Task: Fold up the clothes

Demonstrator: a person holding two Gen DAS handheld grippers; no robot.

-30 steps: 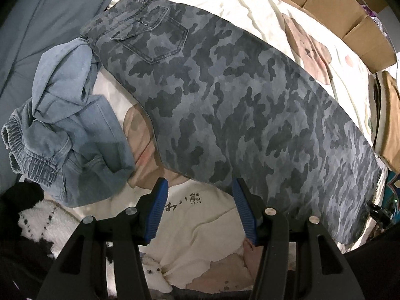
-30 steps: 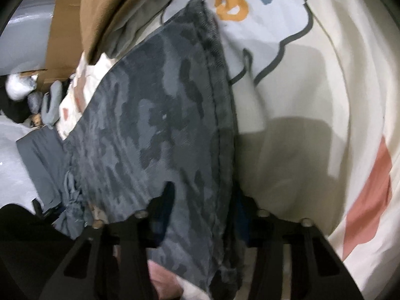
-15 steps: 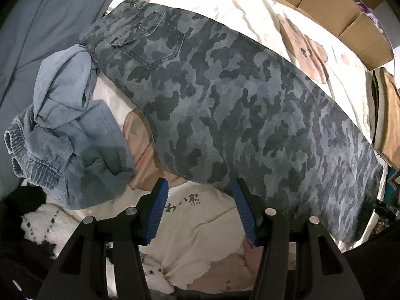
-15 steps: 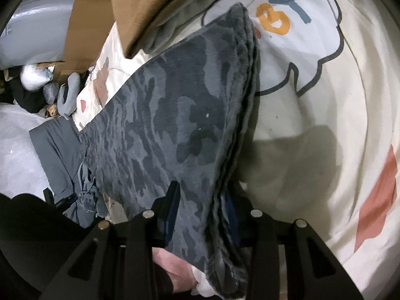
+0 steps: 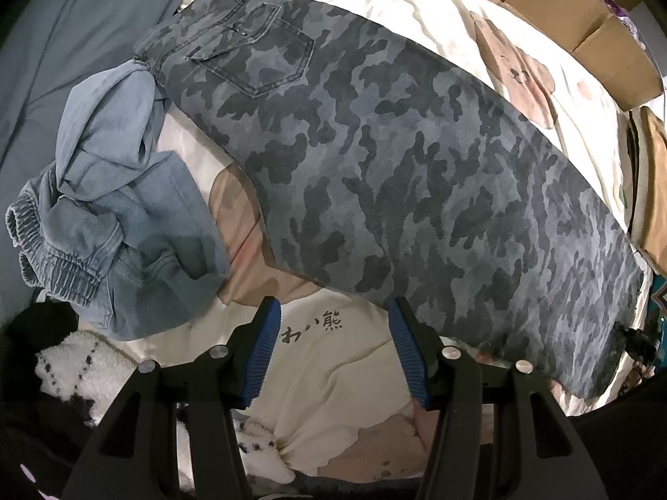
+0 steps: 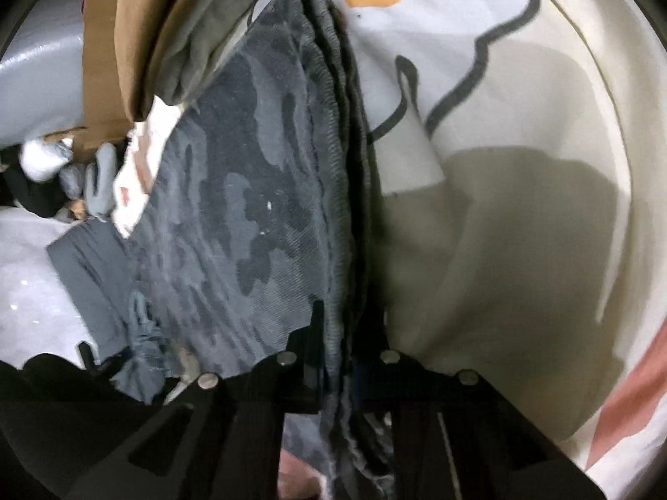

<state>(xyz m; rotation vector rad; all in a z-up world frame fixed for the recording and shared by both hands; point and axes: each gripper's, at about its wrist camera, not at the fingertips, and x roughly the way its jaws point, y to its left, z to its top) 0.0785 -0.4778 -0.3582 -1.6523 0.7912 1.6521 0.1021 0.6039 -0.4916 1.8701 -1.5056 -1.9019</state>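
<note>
Closing on the camouflage trousers' (image 6: 258, 216) hem, the right tool (image 6: 337, 333) angles downward; the left tool (image 5: 333, 333) hangs spread.

- Camouflage trousers (image 5: 396, 175) spread flat on the bedsheet (image 5: 333, 375), running from upper left to lower right of the left wrist view, waistband at upper left, hem at lower right.
- Denim garment (image 5: 121, 225) bunched just left of the trousers, touching the waistband end.
- Fleece item (image 5: 79, 371) below the denim garment, at the lower left edge.
- Cardboard boxes (image 5: 583, 16) behind the trousers, along the far upper right edge of the bedsheet.
- Left gripper (image 5: 333, 350) above bare bedsheet, just before the near edge of the trousers.
- Right gripper (image 6: 337, 333) at the hem end, stacked hem layers between its closing jaws.
- Folded brown garment (image 6: 125, 33) beyond the hem, upper left in the right wrist view.
</note>
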